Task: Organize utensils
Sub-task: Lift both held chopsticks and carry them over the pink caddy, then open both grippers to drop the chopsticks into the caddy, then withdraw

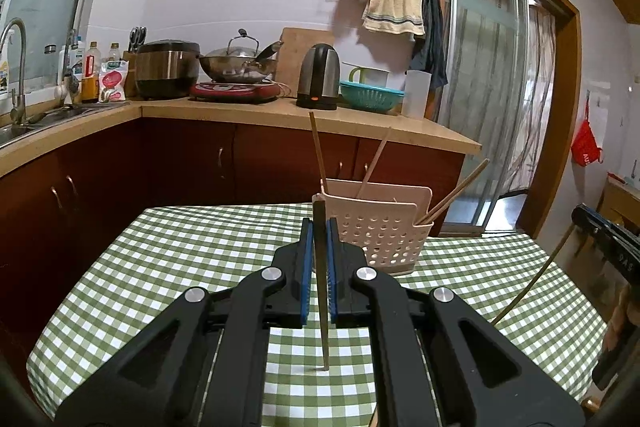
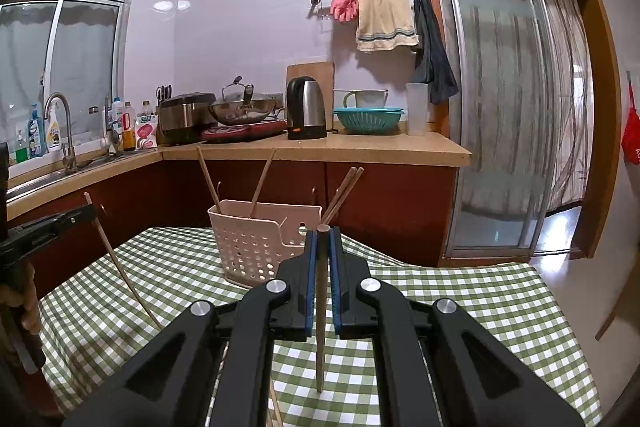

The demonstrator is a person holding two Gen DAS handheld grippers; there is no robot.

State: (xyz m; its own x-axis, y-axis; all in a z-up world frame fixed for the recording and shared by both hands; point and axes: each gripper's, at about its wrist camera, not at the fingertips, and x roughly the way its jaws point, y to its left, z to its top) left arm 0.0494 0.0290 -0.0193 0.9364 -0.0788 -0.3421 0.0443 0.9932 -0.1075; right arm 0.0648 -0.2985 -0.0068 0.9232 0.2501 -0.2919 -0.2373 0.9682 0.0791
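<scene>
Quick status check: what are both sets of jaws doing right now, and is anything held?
Left gripper: shut on a chopstick, held upright.
Right gripper: shut on another chopstick, also upright.

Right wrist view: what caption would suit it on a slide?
Right gripper holds a chopstick upright above the checked tablecloth, before the pink basket.

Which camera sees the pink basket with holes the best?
The right wrist view shows the pink basket best: most of its holed front and its open top with chopsticks leaning inside. In the left wrist view the basket is partly hidden behind the left gripper and its chopstick.
</scene>
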